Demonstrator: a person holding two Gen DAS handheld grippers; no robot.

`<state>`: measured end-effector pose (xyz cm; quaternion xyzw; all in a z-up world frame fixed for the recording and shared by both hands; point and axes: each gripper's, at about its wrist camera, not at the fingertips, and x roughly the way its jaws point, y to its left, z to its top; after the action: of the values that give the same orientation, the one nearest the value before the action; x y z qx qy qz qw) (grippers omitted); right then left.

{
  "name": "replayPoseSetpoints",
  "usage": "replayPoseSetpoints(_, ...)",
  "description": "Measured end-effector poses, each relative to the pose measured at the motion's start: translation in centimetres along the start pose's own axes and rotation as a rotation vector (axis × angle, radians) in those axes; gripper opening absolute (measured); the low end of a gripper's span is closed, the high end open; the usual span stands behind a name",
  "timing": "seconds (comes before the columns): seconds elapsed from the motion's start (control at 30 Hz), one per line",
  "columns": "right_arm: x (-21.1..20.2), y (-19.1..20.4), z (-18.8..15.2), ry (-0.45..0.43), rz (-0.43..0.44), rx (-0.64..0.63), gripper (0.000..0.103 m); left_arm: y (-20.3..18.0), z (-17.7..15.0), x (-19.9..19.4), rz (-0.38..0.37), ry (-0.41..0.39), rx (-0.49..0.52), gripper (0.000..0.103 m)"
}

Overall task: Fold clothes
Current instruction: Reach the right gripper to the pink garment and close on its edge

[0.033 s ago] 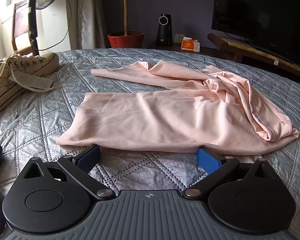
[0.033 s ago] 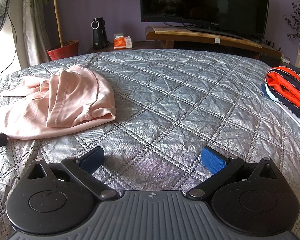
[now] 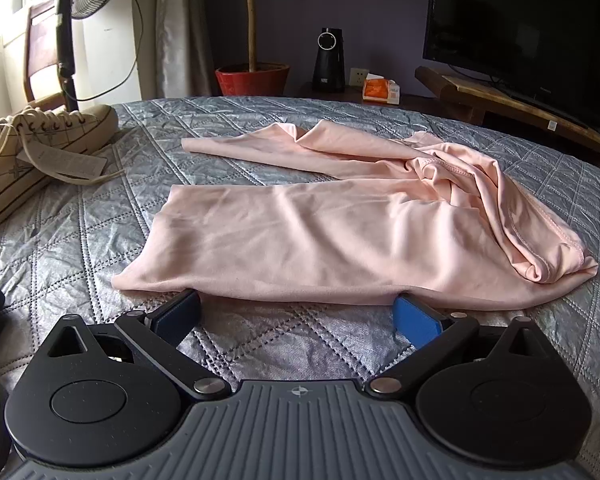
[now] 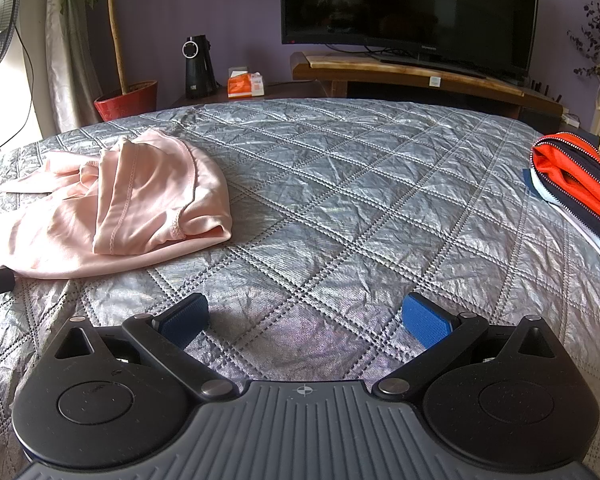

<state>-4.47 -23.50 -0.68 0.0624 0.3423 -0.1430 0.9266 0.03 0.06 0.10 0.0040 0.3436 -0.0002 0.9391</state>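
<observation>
No change showing. Left gripper [image 3: 296, 314] sitting wide open, empty, at pink garment [image 3: 340, 236] near hem; right gripper [image 4: 306, 318] likewise spread, idling over quilt [image 4: 360, 200]. Folding not begun.

Purple wall [image 4: 240, 8], TV [image 4: 408, 8] on wood stand [image 4: 420, 70], quilted bed [image 4: 340, 200], daylit window [image 3: 0, 0]

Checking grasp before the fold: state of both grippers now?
Left gripper: open, holds nothing, pads at the near edge of the pink garment.
Right gripper: open, empty, over the bedspread.
</observation>
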Motion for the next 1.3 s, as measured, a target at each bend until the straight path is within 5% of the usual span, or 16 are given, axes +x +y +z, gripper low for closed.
replayPoseSetpoints(0.27,0.0,0.1,0.0,0.000,0.000,0.000,0.103,0.0,0.2,-0.4,-0.015,0.002,0.013,0.103)
replayPoseSetpoints(0.37,0.1,0.1,0.0,0.000,0.000,0.000,0.103,1.2,0.6,-0.6,-0.049,0.008,-0.056,0.102)
replayPoseSetpoints(0.53,0.0,0.1,0.1,0.024,0.004,-0.009,0.103,3.6,1.8,-0.9,-0.014,0.034,-0.239,0.100)
replayPoseSetpoints(0.7,-0.6,0.5,0.8,0.011,0.049,-0.044,0.103,4.1,3.2,-2.0,0.133,-0.049,-0.162,0.101)
replayPoseSetpoints(0.77,-1.2,0.8,1.2,-0.019,0.071,-0.045,0.097,4.8,3.7,-2.1,0.113,-0.058,-0.194,0.101)
replayPoseSetpoints(0.87,-1.9,1.3,1.9,-0.055,0.094,-0.045,0.072,5.3,4.4,-1.7,0.074,-0.029,-0.201,0.101)
replayPoseSetpoints(1.03,-3.1,3.6,3.8,-0.121,0.194,-0.161,0.071,6.6,5.0,-1.1,0.116,-0.019,-0.196,0.102)
replayPoseSetpoints(1.17,-2.0,7.9,6.1,-0.144,0.200,-0.387,0.067,8.5,5.2,-1.3,0.118,-0.023,-0.260,0.102)
replayPoseSetpoints(1.23,-0.8,9.0,6.3,-0.108,0.220,-0.447,0.029,9.1,5.2,-1.2,0.131,-0.017,-0.269,0.102)
replayPoseSetpoints(1.3,-0.4,9.4,6.3,-0.086,0.251,-0.469,0.024,9.7,5.3,-1.1,0.129,-0.011,-0.285,0.102)
